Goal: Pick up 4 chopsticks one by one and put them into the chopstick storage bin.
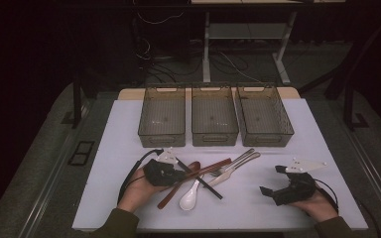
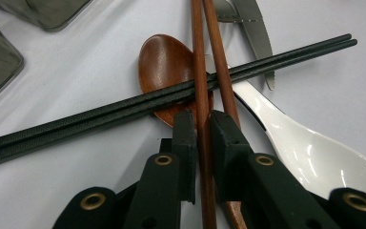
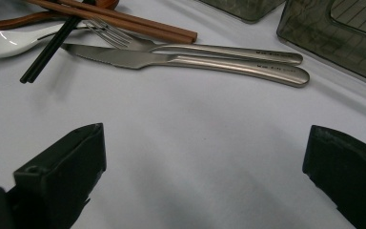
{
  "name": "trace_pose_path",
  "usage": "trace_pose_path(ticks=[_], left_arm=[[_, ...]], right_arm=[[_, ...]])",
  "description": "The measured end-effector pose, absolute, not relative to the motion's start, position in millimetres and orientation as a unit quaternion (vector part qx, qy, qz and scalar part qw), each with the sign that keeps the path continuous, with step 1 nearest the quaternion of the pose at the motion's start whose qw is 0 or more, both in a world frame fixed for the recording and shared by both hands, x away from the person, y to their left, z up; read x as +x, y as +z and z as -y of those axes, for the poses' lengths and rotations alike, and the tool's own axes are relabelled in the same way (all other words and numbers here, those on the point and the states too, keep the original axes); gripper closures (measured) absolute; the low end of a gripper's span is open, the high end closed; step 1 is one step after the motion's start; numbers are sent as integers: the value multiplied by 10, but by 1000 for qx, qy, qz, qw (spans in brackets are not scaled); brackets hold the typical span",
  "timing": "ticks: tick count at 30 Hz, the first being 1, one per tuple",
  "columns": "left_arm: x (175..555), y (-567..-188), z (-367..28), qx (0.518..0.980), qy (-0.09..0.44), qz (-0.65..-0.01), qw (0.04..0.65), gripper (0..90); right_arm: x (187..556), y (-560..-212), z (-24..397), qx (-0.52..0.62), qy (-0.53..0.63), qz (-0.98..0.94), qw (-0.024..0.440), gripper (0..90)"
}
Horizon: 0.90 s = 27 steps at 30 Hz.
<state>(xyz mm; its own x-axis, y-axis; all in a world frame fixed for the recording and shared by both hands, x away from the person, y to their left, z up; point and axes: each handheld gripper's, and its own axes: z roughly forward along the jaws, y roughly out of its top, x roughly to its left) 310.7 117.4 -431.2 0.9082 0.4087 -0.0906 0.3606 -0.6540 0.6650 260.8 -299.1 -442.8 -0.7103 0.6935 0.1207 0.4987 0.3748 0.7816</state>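
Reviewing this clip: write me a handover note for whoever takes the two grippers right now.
Left gripper: jaws closed on one brown wooden chopstick, low on the white table.
Right gripper: open, holding nothing.
Cutlery pile: second brown wooden chopstick, black chopstick pair, brown wooden spoon, white ceramic spoon, steel knife, steel fork.
Done: nothing lies in the three grey mesh bins.
Left: probably sorting everything.

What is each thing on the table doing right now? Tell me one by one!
Left gripper: shut on one brown chopstick.
Right gripper: open, holding nothing.
Black chopsticks: lying across the wooden spoon.
White spoon: lying bowl up.
Fork and knife: lying side by side.
Three baskets: empty.
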Motion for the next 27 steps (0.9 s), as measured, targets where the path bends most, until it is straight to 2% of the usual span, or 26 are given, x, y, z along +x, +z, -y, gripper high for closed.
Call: trace_pose_path(ticks=[4, 27], left_arm=[[3111, -4312, -1174, 909, 33, -214, 357, 826], [3117, -4274, -1222, 901, 39, -223, 369, 839]], right_arm=[[2608, -4428, 2990, 362, 425, -822, 114, 5], [2609, -4429, 2992, 362, 425, -822, 114, 5]])
